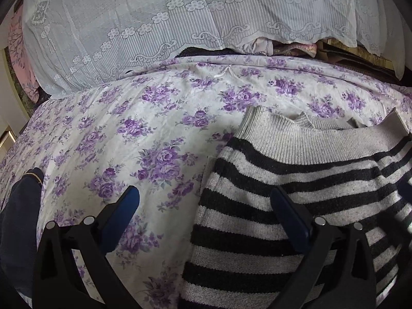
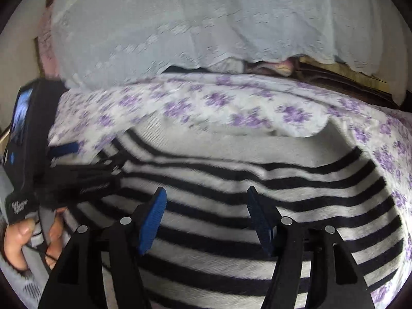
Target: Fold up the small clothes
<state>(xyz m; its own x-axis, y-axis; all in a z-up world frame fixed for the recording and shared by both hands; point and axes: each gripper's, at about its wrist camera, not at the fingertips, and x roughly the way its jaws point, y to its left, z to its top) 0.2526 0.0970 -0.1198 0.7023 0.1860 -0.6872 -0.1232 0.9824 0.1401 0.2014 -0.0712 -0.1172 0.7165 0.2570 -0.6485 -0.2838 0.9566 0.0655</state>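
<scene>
A grey and black striped knit sweater [image 1: 309,170] lies flat on the bed, its plain grey ribbed band [image 1: 296,139] on the far side. My left gripper [image 1: 206,200] hangs open over the sweater's left edge, one pad above the knit and the other above the sheet, gripping nothing. In the right wrist view the sweater [image 2: 257,180] fills the middle, slightly blurred. My right gripper [image 2: 206,195] is open just above its stripes with nothing between the pads. At the left of that view is the left gripper [image 2: 90,159], held by a person's hand [image 2: 18,239].
A white bedsheet with purple roses [image 1: 144,128] covers the bed. A white lace cloth [image 1: 154,25] drapes a pile at the back, with folded clothes [image 1: 296,47] showing under its hem. A dark garment [image 1: 18,219] lies at the near left.
</scene>
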